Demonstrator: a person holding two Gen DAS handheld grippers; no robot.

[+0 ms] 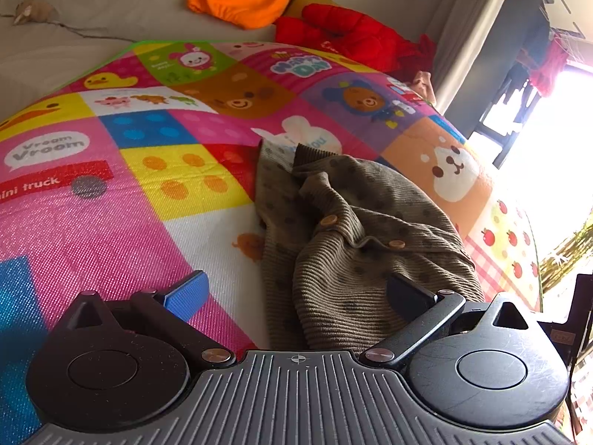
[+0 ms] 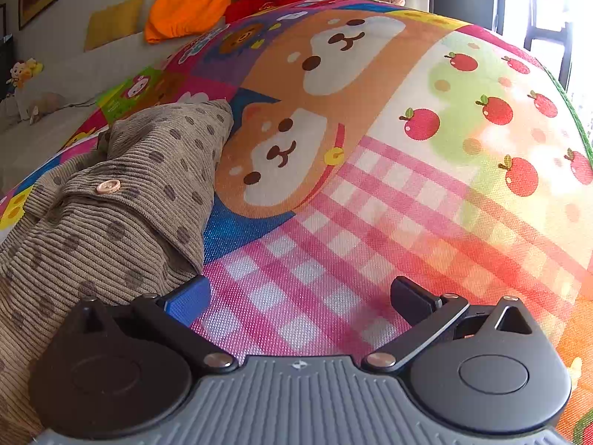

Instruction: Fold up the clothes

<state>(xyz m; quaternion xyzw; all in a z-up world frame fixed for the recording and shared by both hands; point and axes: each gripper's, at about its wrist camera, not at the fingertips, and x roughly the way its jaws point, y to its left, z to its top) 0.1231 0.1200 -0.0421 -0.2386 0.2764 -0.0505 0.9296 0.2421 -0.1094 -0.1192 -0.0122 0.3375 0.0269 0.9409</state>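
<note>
Brown dotted corduroy garment (image 1: 355,230) lies crumpled on the patterned play mat (image 1: 111,215), buttons showing, not yet folded; its long axis runs away from both cameras toward the mat's far edge; left gripper (image 1: 296,293) has jaws apart, nothing held, with the garment's near hem directly between and ahead of its fingers, the dark finger over cloth; right gripper (image 2: 300,296) also has jaws apart and empty, over bare checked mat, with the garment (image 2: 122,200) off to its left, just beside its blue finger; left looks nearer for a first pinch on the hem.
</note>
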